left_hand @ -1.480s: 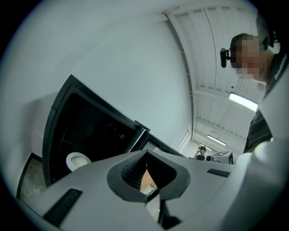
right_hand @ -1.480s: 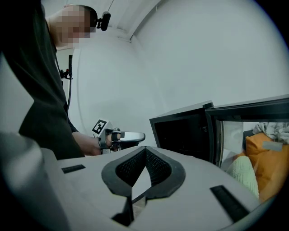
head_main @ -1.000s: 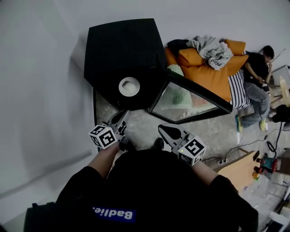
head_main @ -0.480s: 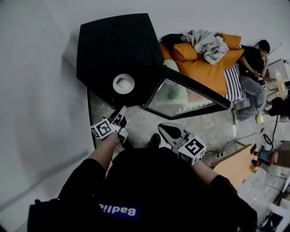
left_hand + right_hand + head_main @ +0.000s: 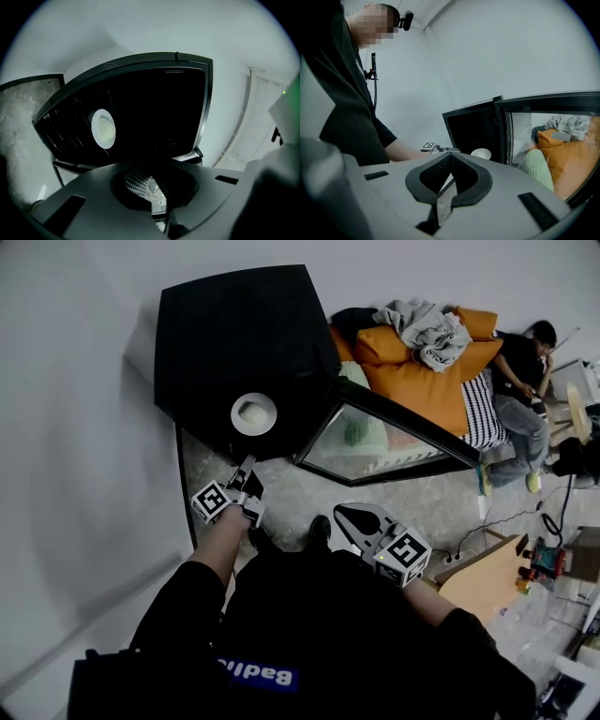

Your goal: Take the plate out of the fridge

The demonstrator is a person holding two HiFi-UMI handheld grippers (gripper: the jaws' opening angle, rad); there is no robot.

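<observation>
The step in hand looks like the approach: the plate is not yet touched. At the left, the left gripper (image 5: 247, 468) hangs low before the open fridge (image 5: 234, 324), its fingers clenched on nothing and aimed about level at the dark compartment. The plate (image 5: 254, 413), white and round, lies inside near the front of the opening, apart from both grippers. Right of it the glass door (image 5: 394, 442) stands swung wide, so the way in is free. Further right, the right gripper (image 5: 341, 512) is held back by the person's body, its fingers also pressed together with nothing between them. The next move, as I judge it, calls for the left fingers to part, go in level to the plate's near rim and close on it without tipping it.

Against 1 second ago, the left gripper sits lower and has rolled, with its marker cube at a different tilt. The right gripper has hardly shifted, and the plate lies where it was.
</observation>
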